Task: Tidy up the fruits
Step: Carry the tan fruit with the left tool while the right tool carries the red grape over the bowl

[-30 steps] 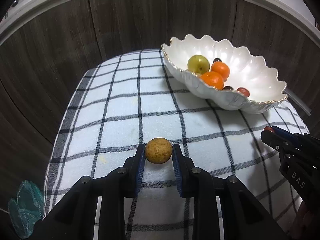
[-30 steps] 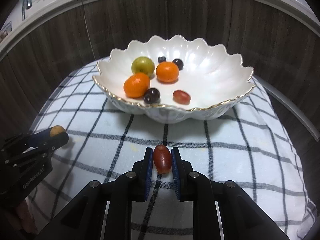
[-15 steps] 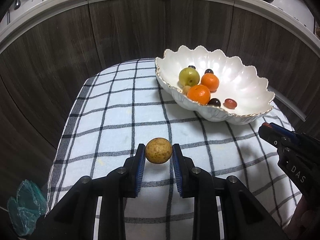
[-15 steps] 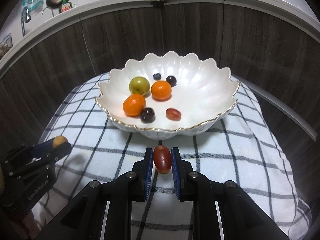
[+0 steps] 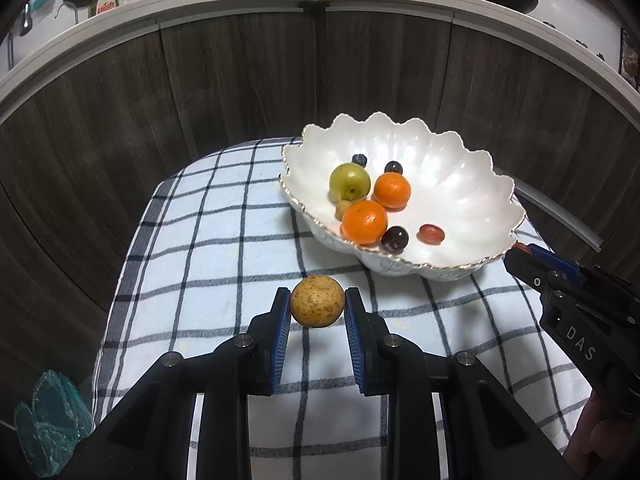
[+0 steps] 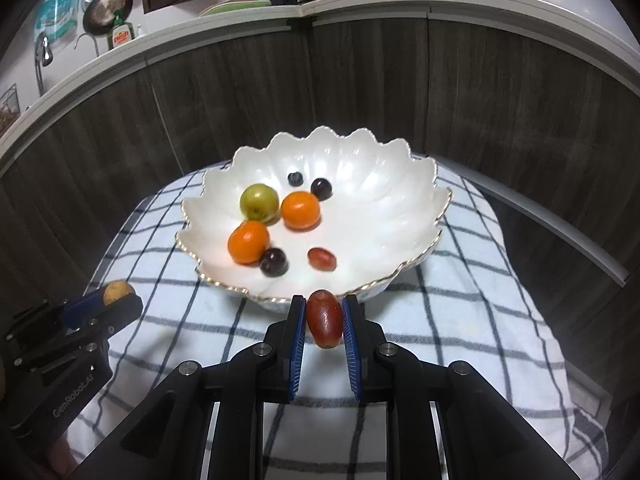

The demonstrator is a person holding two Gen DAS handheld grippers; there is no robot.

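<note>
My left gripper (image 5: 317,307) is shut on a small round speckled tan fruit (image 5: 317,306), held above the checked cloth (image 5: 224,248). My right gripper (image 6: 324,316) is shut on an oblong red grape (image 6: 325,323), just short of the near rim of the scalloped white bowl (image 6: 384,200). In the bowl lie a green fruit (image 6: 259,201), two oranges (image 6: 300,209), dark grapes (image 6: 273,262), a red grape (image 6: 322,259) and a blueberry (image 6: 295,178). The right wrist view shows the left gripper (image 6: 116,300) with its tan fruit at the lower left. The right gripper (image 5: 532,258) shows at the right edge of the left wrist view.
The cloth covers a small raised surface ringed by dark wood panels (image 5: 240,80). A white counter ledge (image 6: 360,4) with kitchen items runs behind. A teal plastic thing (image 5: 52,416) lies on the floor at the lower left. A person's hand (image 5: 600,444) shows at the lower right.
Both grippers have risen with their fruits still held. The bowl now sits lower and nearer the middle in both views, and more of the counter behind shows.
</note>
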